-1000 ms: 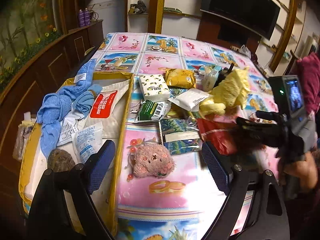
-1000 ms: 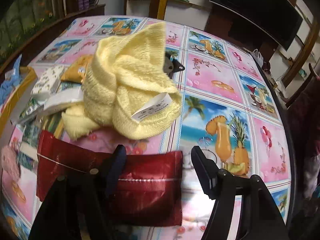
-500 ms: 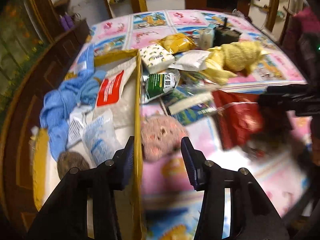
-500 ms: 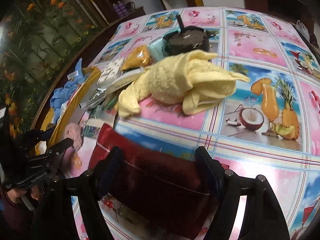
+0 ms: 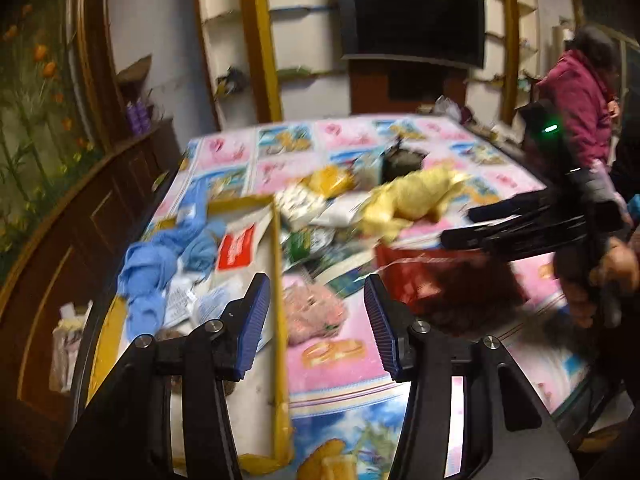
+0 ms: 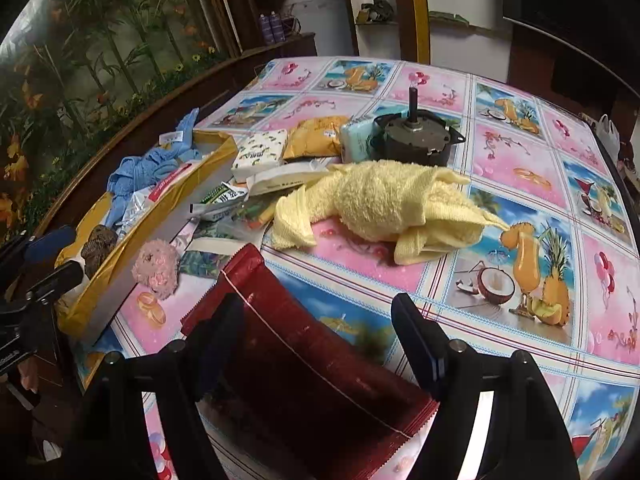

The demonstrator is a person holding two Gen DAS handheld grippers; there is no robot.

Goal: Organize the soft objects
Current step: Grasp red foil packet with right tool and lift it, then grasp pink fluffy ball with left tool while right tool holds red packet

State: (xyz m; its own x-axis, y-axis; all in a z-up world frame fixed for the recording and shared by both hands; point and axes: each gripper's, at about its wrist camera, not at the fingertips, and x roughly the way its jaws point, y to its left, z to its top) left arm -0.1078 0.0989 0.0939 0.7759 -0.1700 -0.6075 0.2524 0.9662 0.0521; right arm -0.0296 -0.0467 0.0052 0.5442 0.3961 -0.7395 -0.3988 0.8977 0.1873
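A pink fluffy toy point(image 5: 314, 312) lies on the table just beyond my open, empty left gripper point(image 5: 316, 316); it also shows in the right wrist view point(image 6: 157, 269) beside the yellow-rimmed tray point(image 6: 120, 258). The tray point(image 5: 276, 280) holds a blue cloth point(image 5: 156, 264), packets and a brown lump point(image 6: 98, 244). A yellow towel point(image 6: 384, 204) lies mid-table. My right gripper point(image 6: 320, 336) is open, its fingers on either side of a dark red pouch point(image 6: 304, 360) lying flat on the table; whether they touch it I cannot tell.
Loose packets point(image 6: 264, 152) and a dark round motor-like object point(image 6: 416, 136) crowd the table behind the towel. The table's left edge meets a dark wooden rail point(image 5: 100, 208). A person in a red jacket point(image 5: 580, 96) stands at the right.
My left gripper has pulled back and tilted up, so the room shows now. My right gripper has swung slightly, still over the red pouch. The towel has not moved.
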